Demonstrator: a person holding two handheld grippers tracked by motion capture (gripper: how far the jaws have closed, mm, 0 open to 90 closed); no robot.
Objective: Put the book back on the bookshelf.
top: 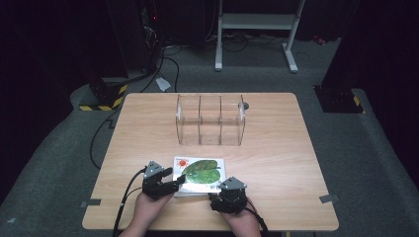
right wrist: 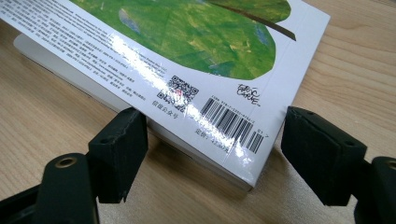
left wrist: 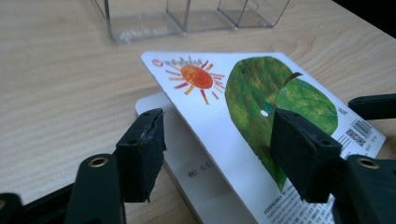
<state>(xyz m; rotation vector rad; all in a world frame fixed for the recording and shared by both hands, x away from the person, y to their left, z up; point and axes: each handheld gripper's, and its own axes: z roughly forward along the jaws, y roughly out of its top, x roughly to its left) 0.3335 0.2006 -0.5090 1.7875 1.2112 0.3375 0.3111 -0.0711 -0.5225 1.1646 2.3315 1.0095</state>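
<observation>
High view: picture book (top: 200, 176) flat on wooden table (top: 276, 163), near front edge, well short of clear three-bay organizer (top: 210, 120). Left gripper (top: 173, 185) at book's left edge, right gripper (top: 217, 191) at its near right corner.

Left gripper view: jaws apart, cover lifted between them, no pad pressing.

Right gripper view: jaws apart, astride barcode corner, not clamped.
</observation>
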